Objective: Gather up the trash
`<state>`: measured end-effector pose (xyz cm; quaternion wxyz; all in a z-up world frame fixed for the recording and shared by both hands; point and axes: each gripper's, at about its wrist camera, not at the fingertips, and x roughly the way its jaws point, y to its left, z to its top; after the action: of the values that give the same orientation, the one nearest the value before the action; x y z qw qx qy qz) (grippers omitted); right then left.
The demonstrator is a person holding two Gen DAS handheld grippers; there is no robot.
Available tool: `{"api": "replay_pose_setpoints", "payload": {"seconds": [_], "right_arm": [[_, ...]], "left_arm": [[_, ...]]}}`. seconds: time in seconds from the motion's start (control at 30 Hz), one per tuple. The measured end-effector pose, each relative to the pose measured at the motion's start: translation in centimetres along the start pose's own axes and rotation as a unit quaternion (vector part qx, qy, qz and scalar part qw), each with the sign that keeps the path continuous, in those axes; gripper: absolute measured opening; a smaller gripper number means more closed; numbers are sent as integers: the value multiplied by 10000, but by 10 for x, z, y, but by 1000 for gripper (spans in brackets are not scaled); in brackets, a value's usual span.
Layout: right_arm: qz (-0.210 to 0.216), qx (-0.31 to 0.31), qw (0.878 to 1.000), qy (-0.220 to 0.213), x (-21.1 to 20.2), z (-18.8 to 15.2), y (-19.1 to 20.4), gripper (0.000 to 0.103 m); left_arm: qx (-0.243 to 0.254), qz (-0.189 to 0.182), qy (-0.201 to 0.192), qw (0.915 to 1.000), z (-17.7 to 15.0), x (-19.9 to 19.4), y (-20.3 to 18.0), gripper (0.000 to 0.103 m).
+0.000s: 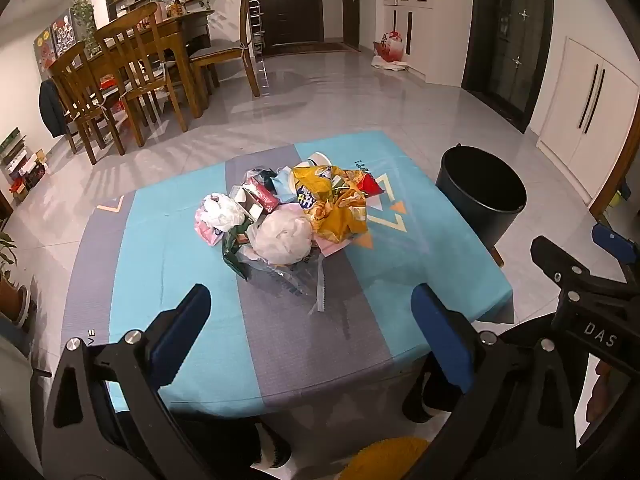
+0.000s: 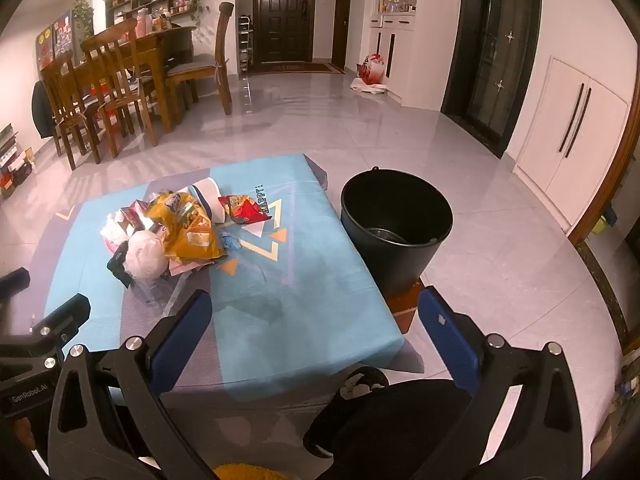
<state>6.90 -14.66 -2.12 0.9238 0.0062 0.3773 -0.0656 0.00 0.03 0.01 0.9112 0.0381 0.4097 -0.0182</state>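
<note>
A pile of trash (image 1: 288, 210) lies in the middle of a small table covered with a blue and grey cloth (image 1: 160, 264): a yellow snack bag (image 1: 336, 208), a white crumpled bag (image 1: 284, 236), a red wrapper (image 2: 242, 208), a paper cup (image 2: 210, 196) and clear plastic. The pile also shows in the right wrist view (image 2: 172, 236). A black bucket (image 2: 394, 228) stands beside the table's right edge; it also shows in the left wrist view (image 1: 482, 196). My left gripper (image 1: 312, 328) is open and empty, short of the pile. My right gripper (image 2: 316, 328) is open and empty over the table's near right corner.
A wooden dining table with chairs (image 1: 132, 76) stands far left. A dark door (image 1: 290, 0) is at the back, white cabinets (image 2: 568, 136) on the right. Glossy tiled floor (image 1: 340, 92) surrounds the table. A wooden stool (image 2: 406, 304) supports the bucket.
</note>
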Motion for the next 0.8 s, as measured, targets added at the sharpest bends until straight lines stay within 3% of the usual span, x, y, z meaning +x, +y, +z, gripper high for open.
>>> {"api": "replay_pose_setpoints", "payload": {"seconds": [0.8], "right_arm": [[60,34,10000,-23,1,-2,1,101]], "left_arm": [[35,-10,-32,10000,2,-2,1,100]]}}
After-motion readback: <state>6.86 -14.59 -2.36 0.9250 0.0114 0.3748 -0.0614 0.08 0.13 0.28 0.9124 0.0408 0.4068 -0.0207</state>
